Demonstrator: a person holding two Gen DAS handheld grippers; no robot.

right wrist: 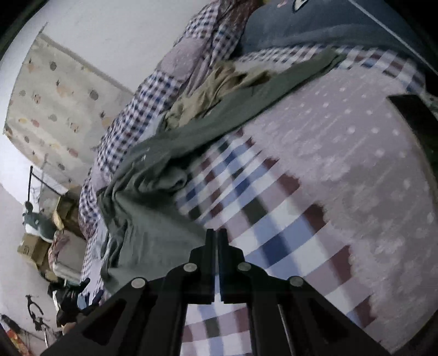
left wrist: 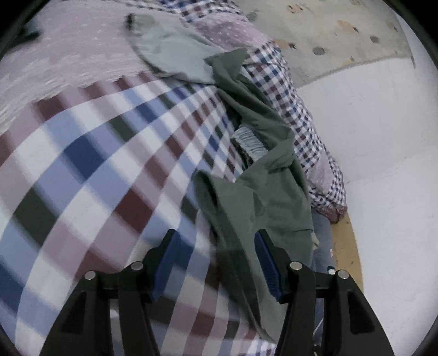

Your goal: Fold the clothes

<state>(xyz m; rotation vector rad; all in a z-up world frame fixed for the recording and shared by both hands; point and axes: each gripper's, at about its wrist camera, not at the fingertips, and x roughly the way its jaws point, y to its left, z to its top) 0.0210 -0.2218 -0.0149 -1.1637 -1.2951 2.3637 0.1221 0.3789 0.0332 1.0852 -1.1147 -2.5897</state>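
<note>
On the checked bed (left wrist: 90,153) a green garment (left wrist: 254,197) lies rumpled. Left gripper (left wrist: 216,241) jaws gape over its edge; right gripper (right wrist: 216,235) jaws are closed, seemingly empty. Loose folds could slip and bunch.

Dim, flat, cool indoor light; no glare. Motion blur smears the checked bedcover (left wrist: 90,169) from 6 to 9 o'clock; fisheye edges bend.

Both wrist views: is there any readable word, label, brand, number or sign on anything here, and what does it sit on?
None can be read.
The white mark on the dark blue cloth is cut off at the frame edge: unreadable.
A dark mark on a cardboard box is too small and blurred to read.
The green garment, checked bedcover and patterned curtain show no text.
</note>
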